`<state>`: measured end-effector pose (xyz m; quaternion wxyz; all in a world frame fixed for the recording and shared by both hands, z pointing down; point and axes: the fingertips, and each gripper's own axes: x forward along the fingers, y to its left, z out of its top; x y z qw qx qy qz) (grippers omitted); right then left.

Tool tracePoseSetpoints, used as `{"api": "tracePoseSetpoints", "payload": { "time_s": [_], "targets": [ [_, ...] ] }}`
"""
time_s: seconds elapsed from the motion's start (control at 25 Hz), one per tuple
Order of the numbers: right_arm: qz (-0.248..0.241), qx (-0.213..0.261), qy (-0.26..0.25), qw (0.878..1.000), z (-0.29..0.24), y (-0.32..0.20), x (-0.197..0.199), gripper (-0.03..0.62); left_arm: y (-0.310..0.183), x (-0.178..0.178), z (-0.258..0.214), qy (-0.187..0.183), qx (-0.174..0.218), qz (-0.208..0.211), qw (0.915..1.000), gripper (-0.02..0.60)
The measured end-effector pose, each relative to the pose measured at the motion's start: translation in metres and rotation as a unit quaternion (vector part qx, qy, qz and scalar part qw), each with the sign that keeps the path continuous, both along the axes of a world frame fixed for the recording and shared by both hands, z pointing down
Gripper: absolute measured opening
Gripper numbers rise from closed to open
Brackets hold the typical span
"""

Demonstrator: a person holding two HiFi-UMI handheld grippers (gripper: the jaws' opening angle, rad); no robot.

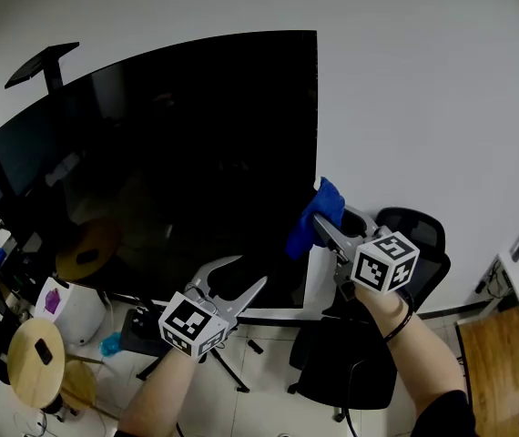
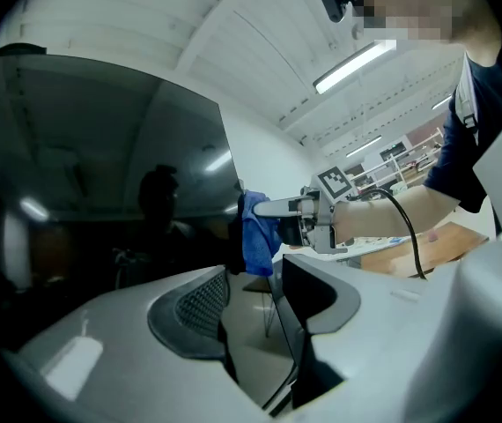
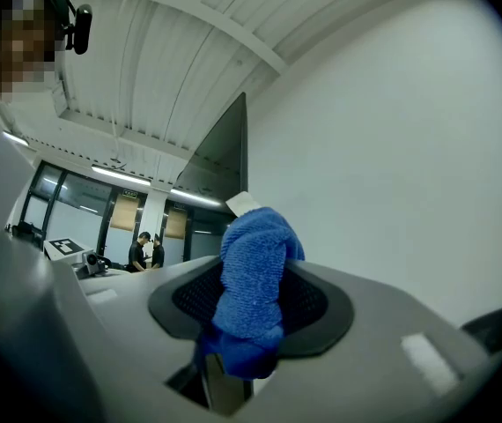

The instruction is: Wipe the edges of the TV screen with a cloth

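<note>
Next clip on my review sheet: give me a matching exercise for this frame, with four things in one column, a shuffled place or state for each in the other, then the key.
Things
1. blue cloth
2. left gripper
3. TV screen
4. office chair

Places or states
A. dark, showing only reflections
B. jaws apart, nothing between them
C. black, on the floor to the right of the TV
D. clamped in the right gripper, at the screen's right edge

Pairs: 1-D; 2-B; 3-A; 4-C
</note>
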<state>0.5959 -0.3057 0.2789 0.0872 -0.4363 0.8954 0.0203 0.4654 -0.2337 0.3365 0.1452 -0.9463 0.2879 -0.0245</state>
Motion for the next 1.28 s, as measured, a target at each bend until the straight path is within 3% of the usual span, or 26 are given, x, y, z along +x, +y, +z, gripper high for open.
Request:
{"api": "tracePoseSetpoints", "payload": {
  "time_s": [0.64,0.96,1.28],
  "targets": [
    [0.024,-0.124,0.009,0.992,0.197,-0.008,0.002,0.178,-0.007,0.011,0.142,-0.028,-0.108,-0.004,0.9937,0.190],
    [0.039,-0.204,0.012,0.978,0.296,-0.009,0.001,0.178,-0.009,0.018,0.212,-0.043,-0.177,-0.001,0.9834,0.190],
    [0.046,-0.268,0.001,0.962,0.371,-0.006,0.000,0.178,-0.008,0.017,0.250,-0.049,-0.216,-0.006,0.9752,0.191]
  ]
}}
